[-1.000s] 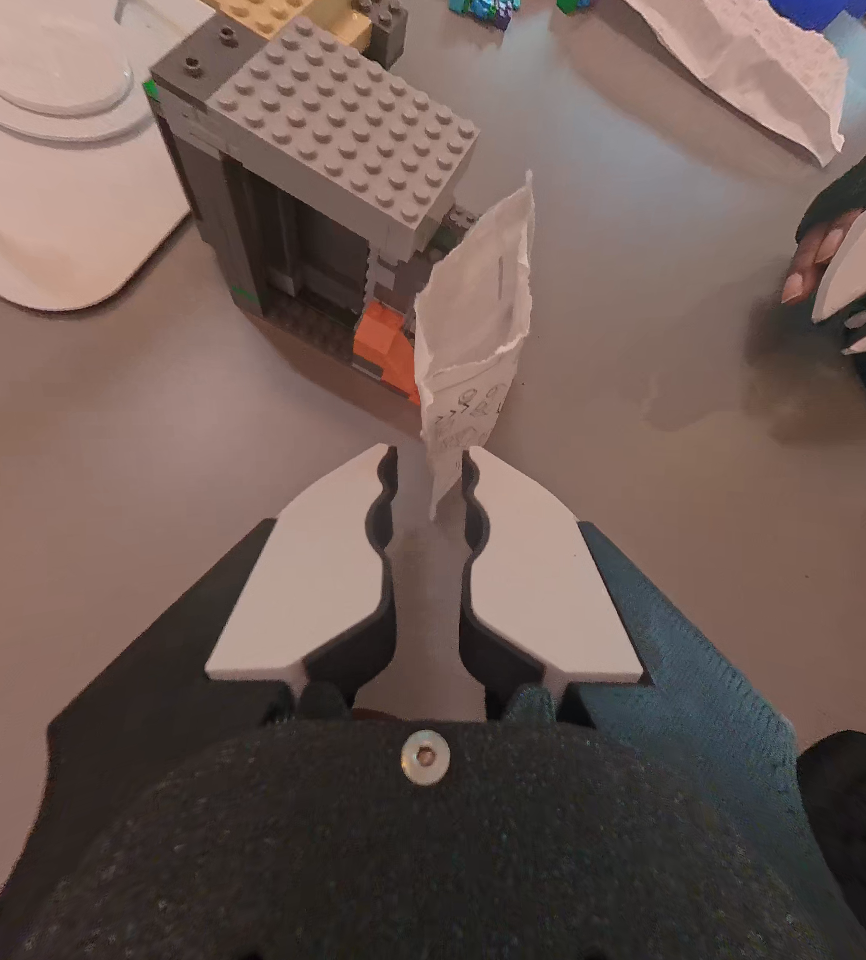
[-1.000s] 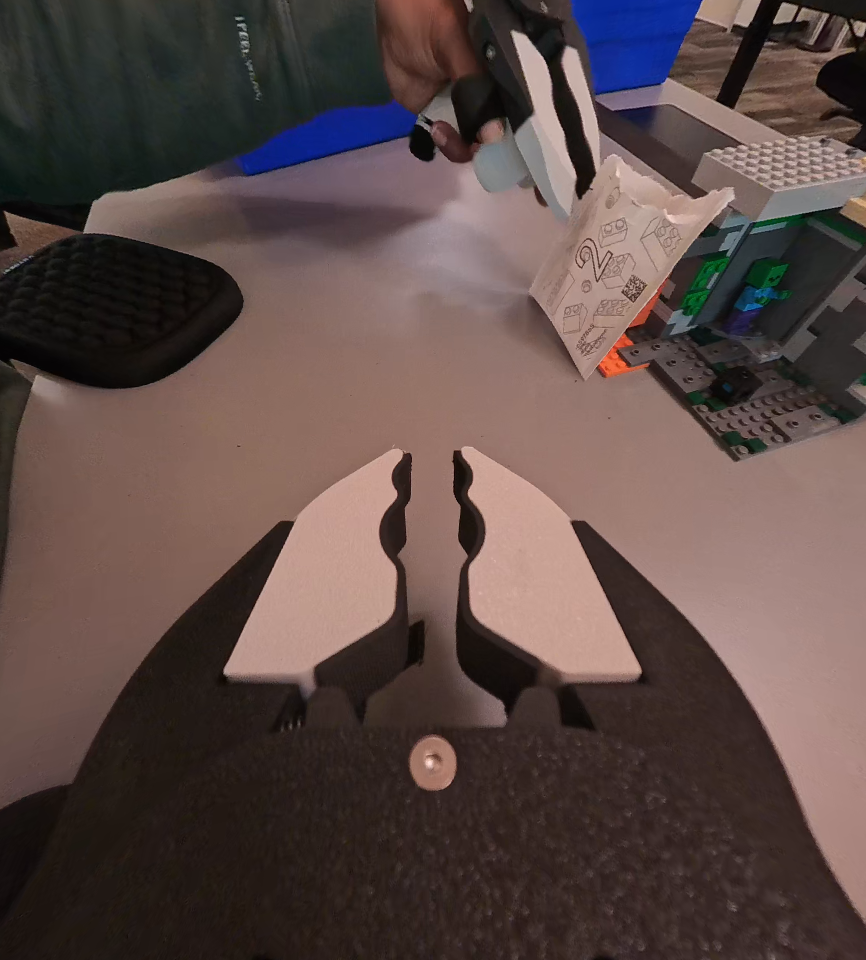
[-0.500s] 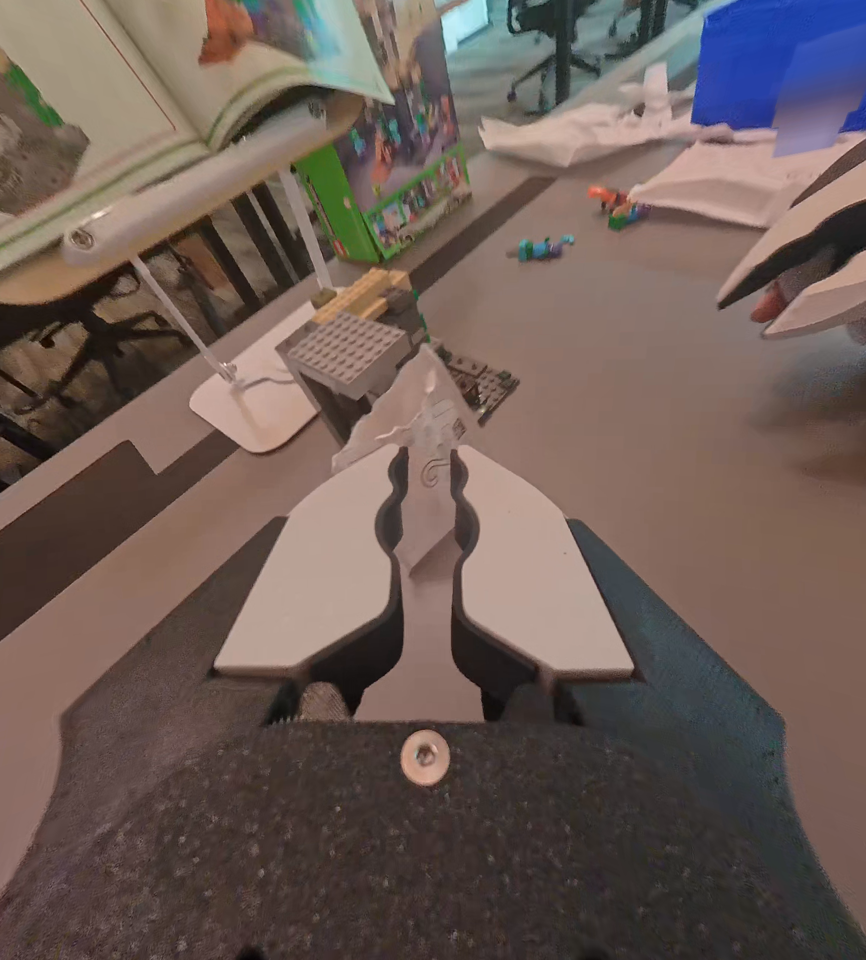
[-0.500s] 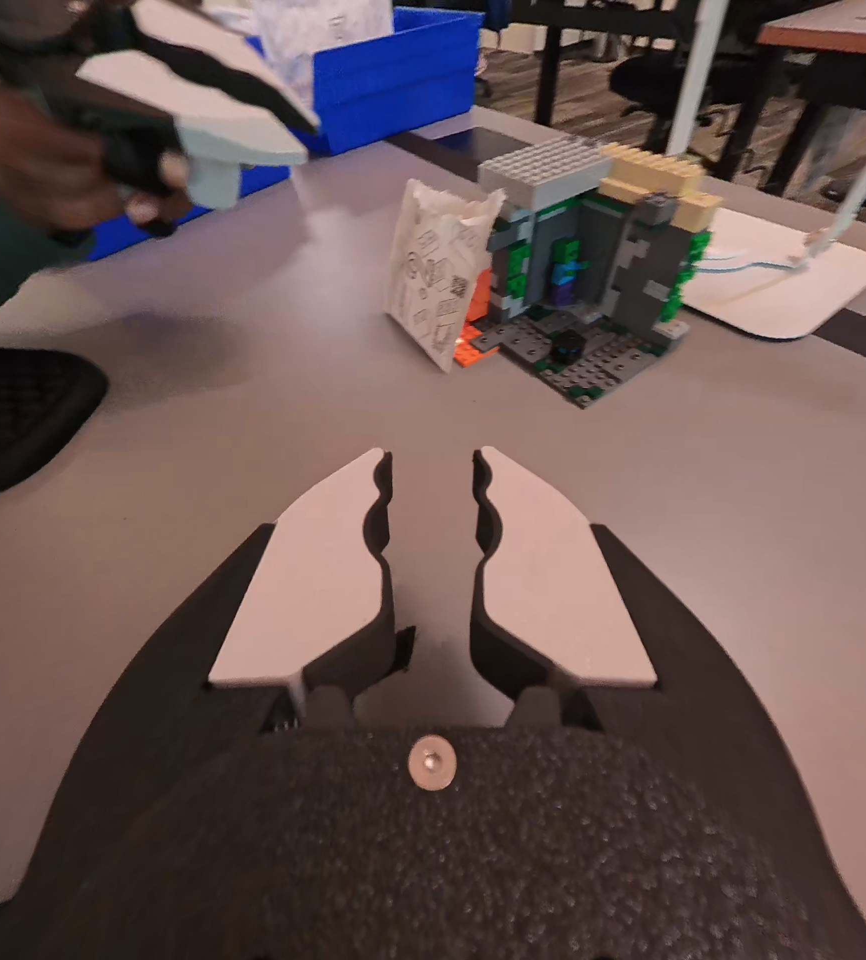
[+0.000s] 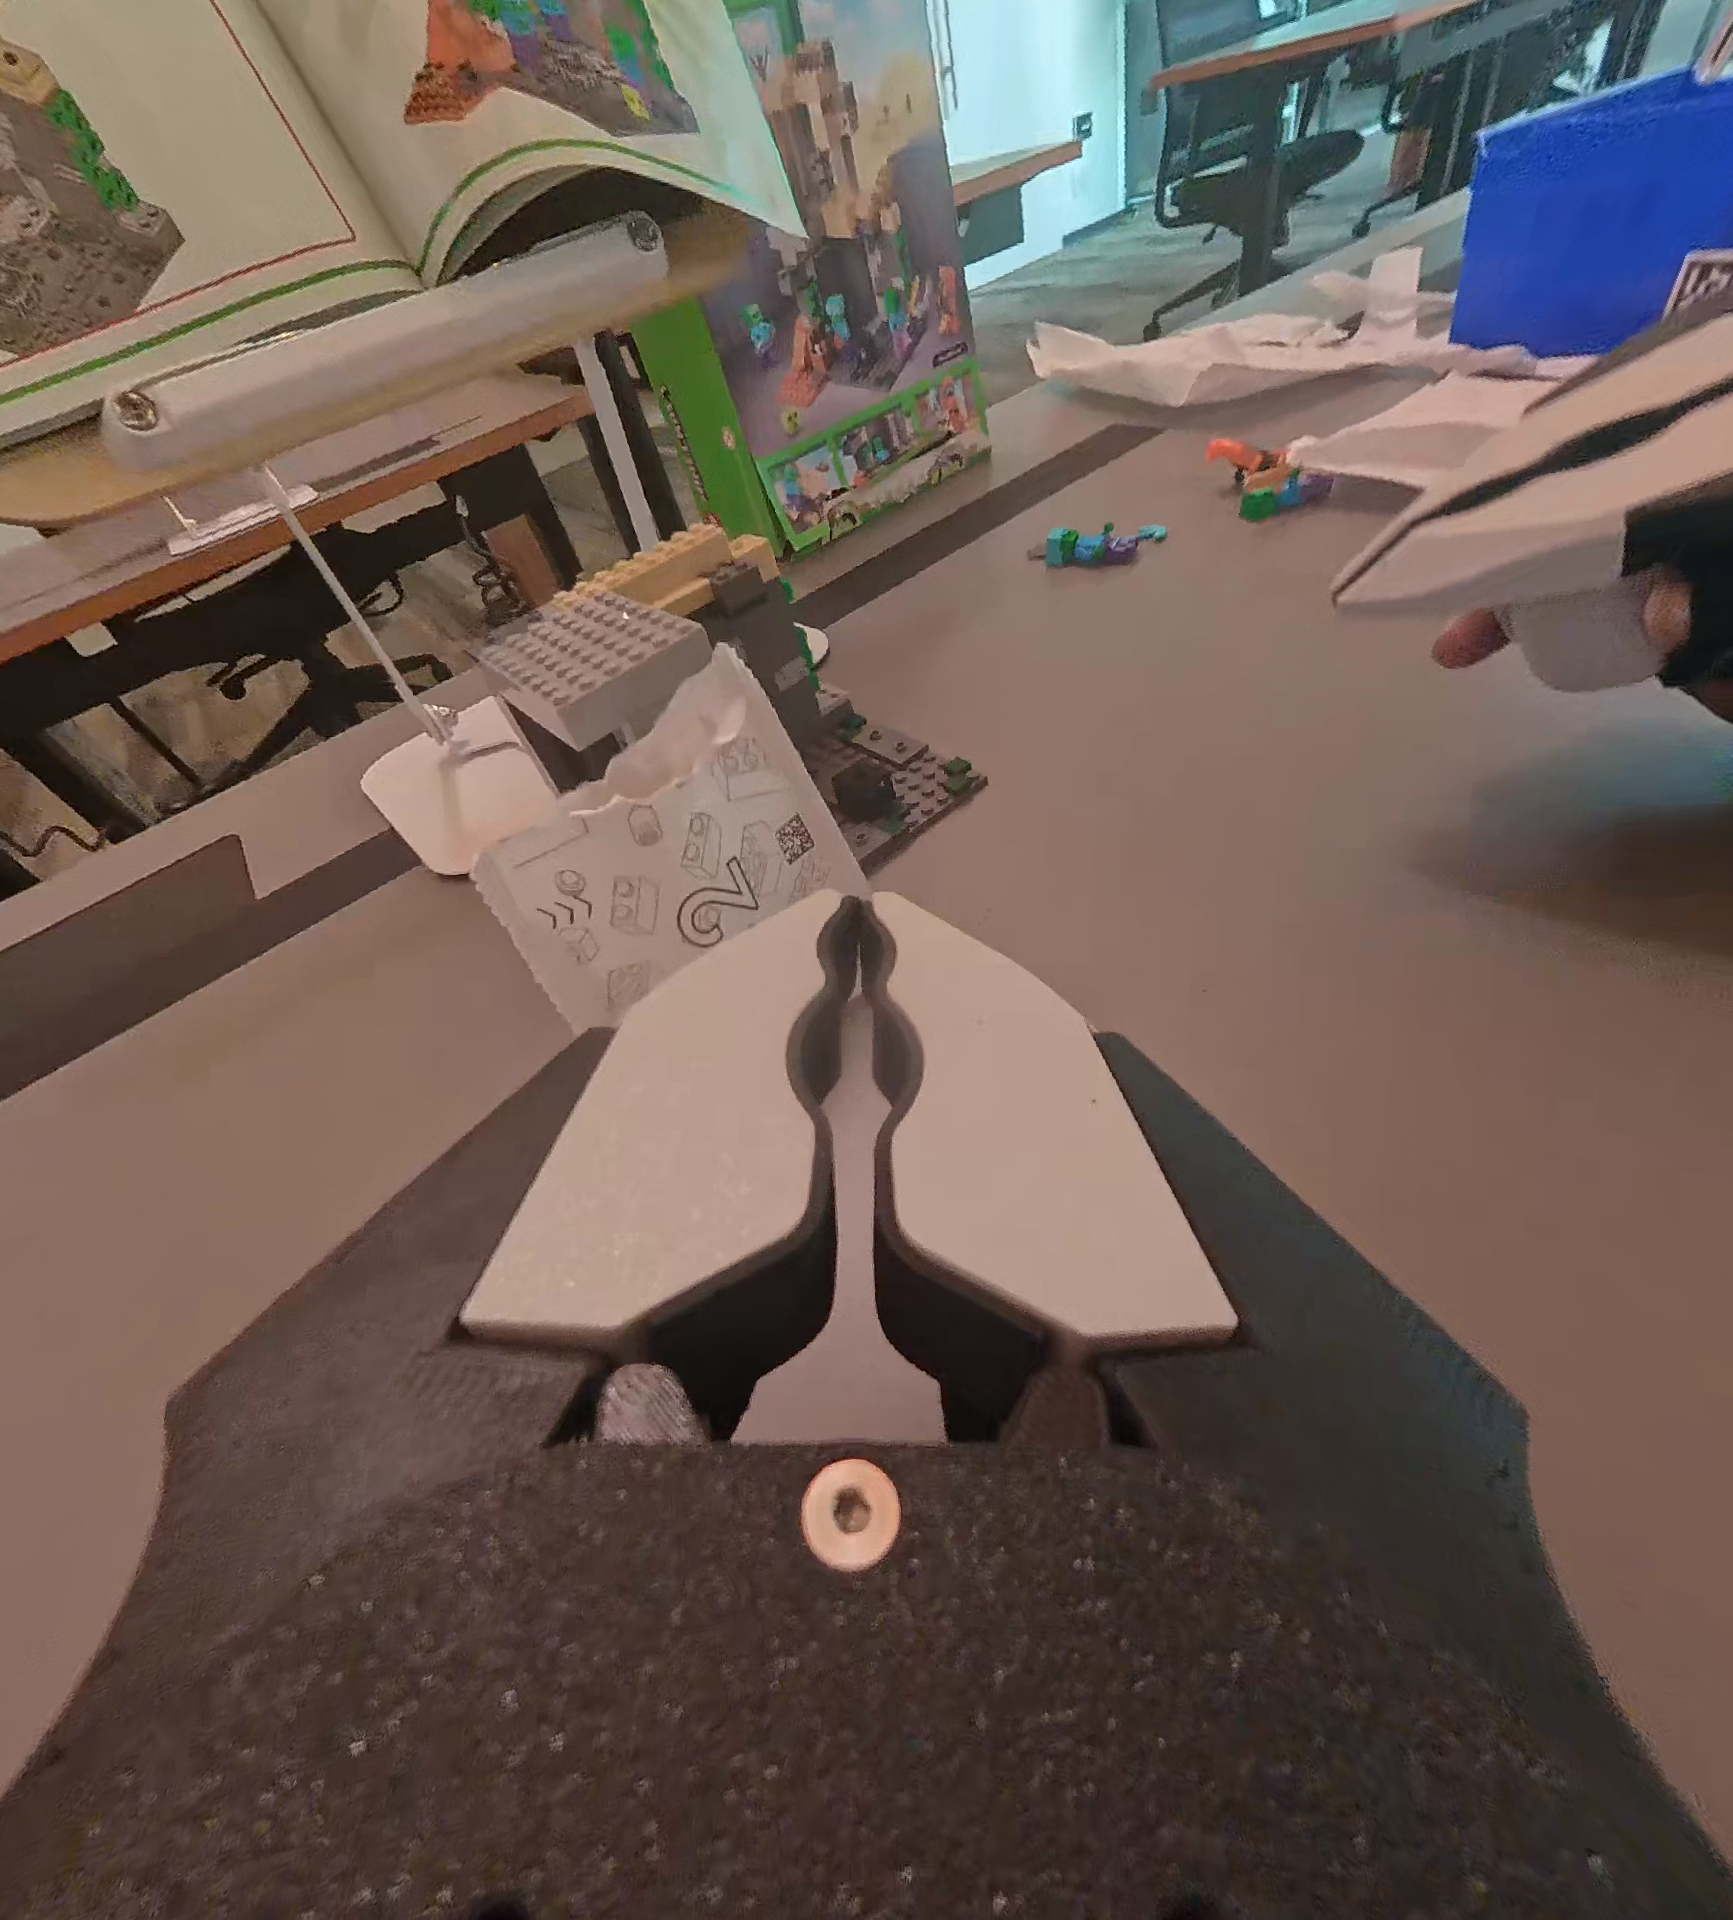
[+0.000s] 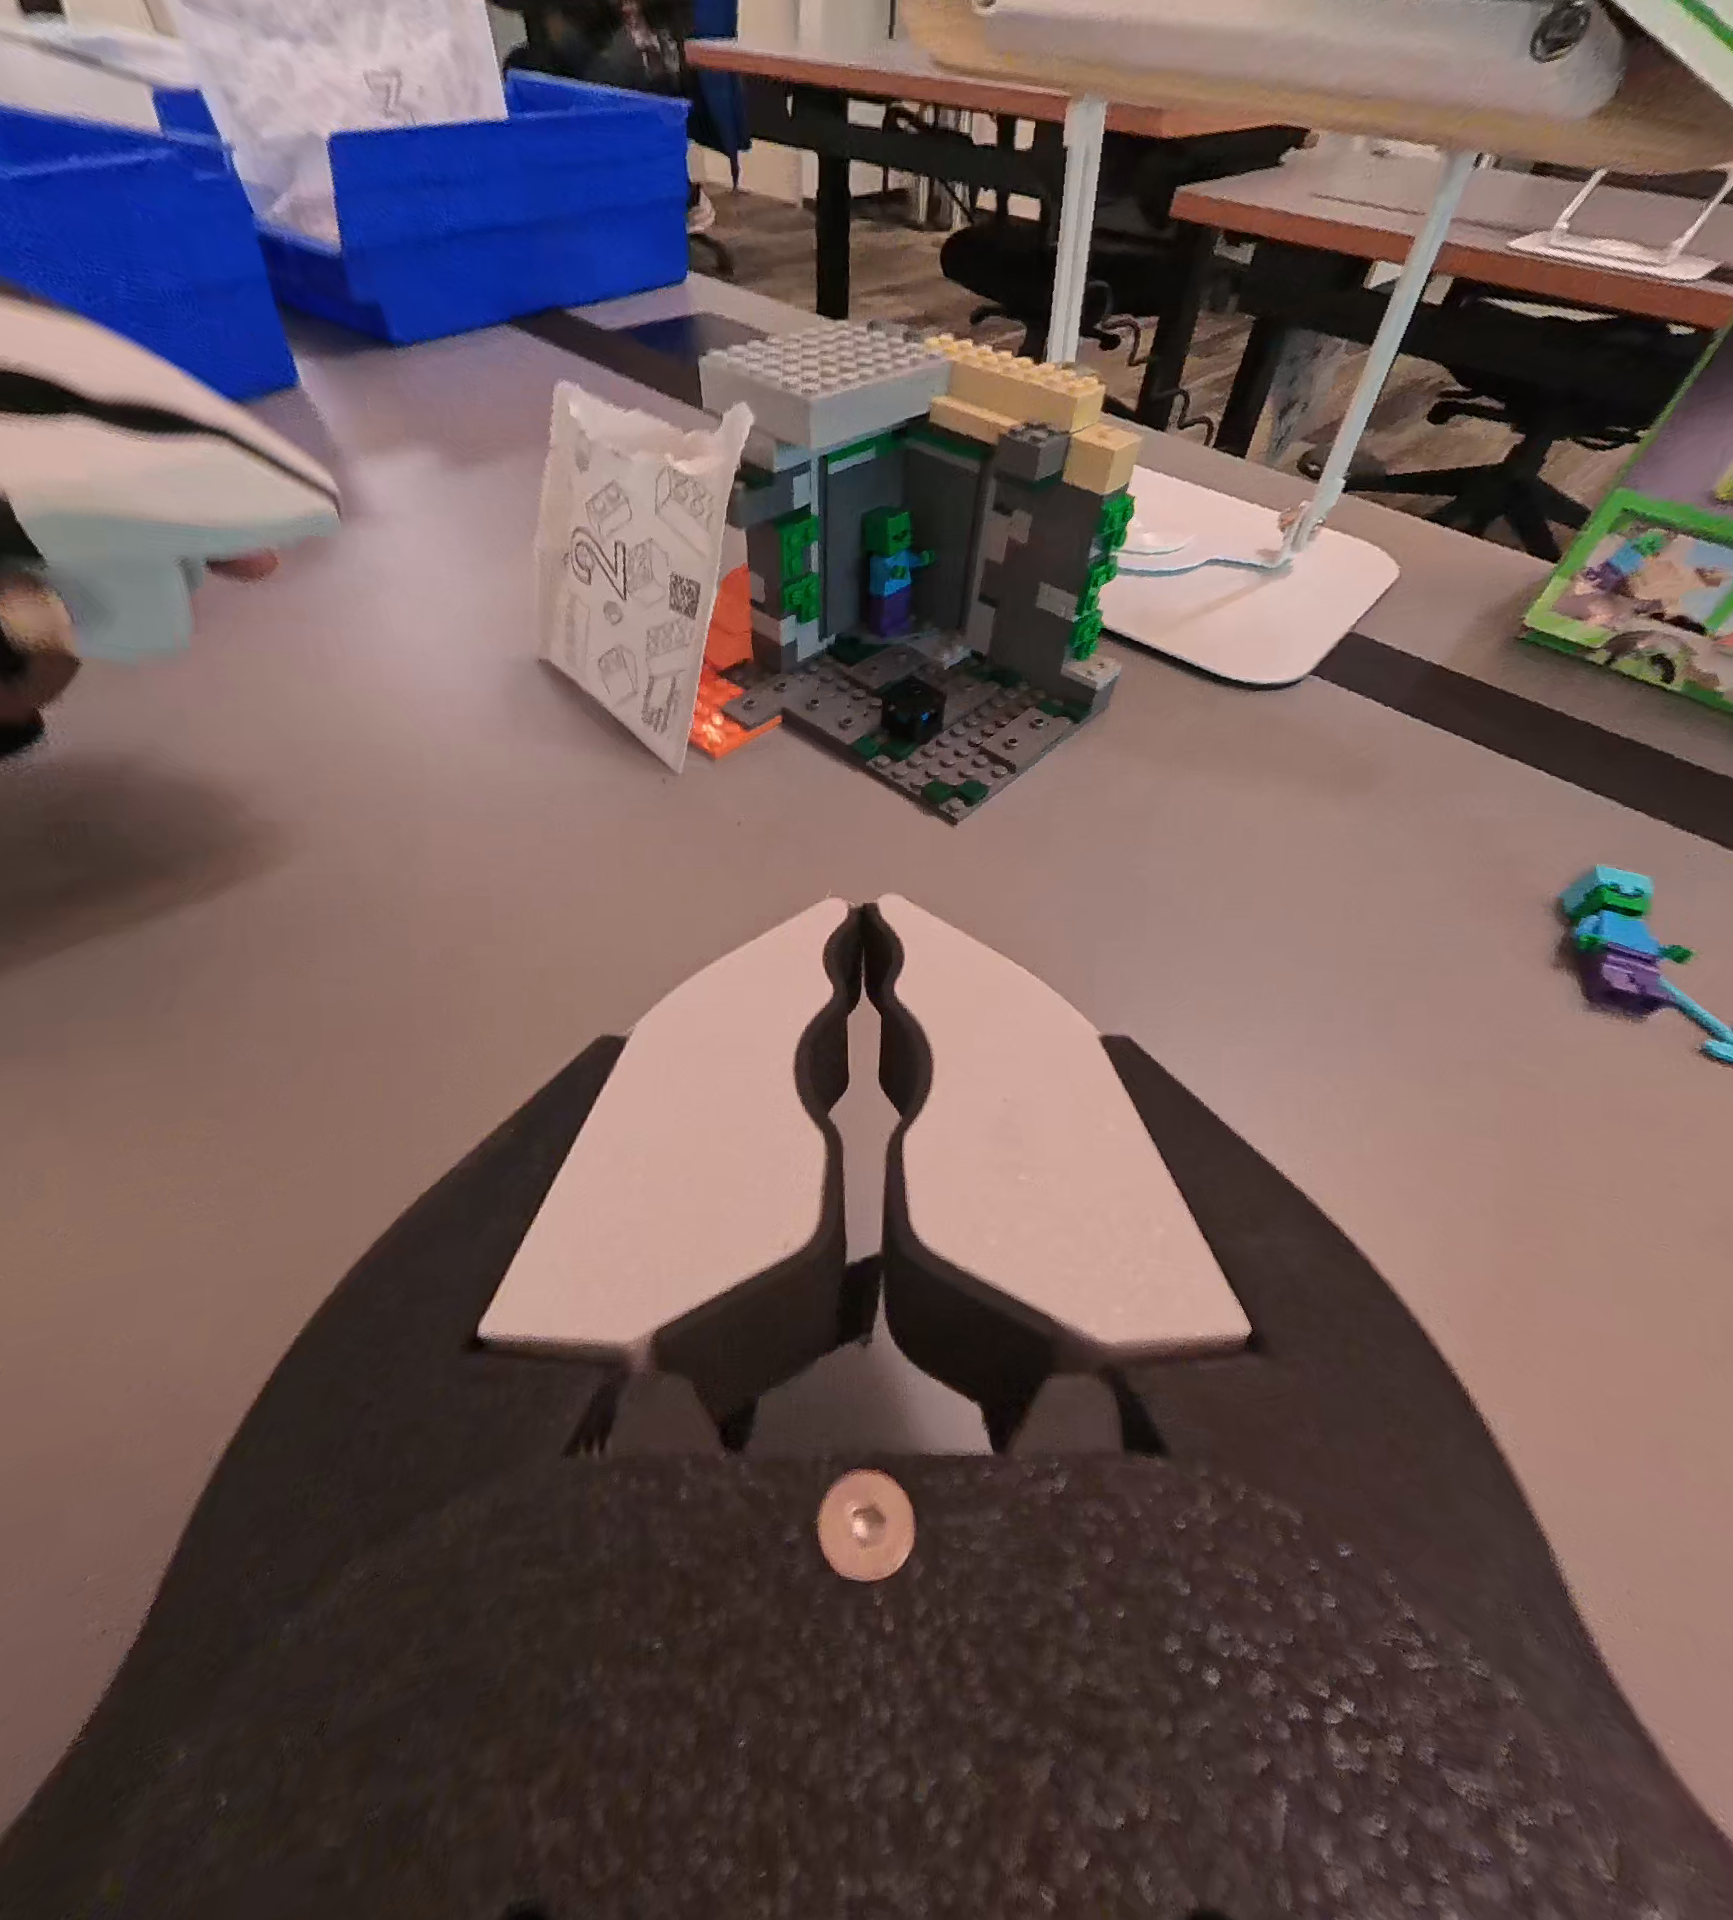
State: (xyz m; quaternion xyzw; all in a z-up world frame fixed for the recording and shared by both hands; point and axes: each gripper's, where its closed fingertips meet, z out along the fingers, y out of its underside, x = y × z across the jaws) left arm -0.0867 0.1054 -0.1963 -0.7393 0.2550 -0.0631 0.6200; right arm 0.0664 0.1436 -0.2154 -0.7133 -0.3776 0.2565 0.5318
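A torn-open white paper bag point(image 6: 633, 592) with brick drawings stands on the grey table point(image 6: 1257, 1039), leaning against a grey and tan brick build point(image 6: 945, 582). In the left wrist view the bag point(image 5: 664, 883) shows just past my fingertips, apart from them. My left gripper point(image 5: 859, 914) is shut with nothing between its pads. It also shows blurred at the left edge of the right wrist view point(image 6: 114, 488), well clear of the bag. My right gripper point(image 6: 860, 914) is shut and empty over bare table, and shows at the right of the left wrist view point(image 5: 1568, 488).
An open instruction booklet point(image 5: 218, 156) lies on a stand with a white base point(image 6: 1246, 592) behind the build. A green set box point(image 5: 862, 343) stands at the back. Blue bins point(image 6: 488, 229), torn white bags point(image 5: 1236, 353) and a loose minifigure point(image 6: 1620, 945) lie around. One gripper's finger ends stand about 15 cm off the other's. The loose minifigure point(image 6: 1620, 945) lies some 25 cm from my right tips, 35 cm from my left tips. Seen from the left wrist view point(image 5: 1100, 542) as well.
My left gripper let go of the bag, drew back and shut on air; the bag stays leaning on the build. My right gripper opened wider, then shut on nothing.
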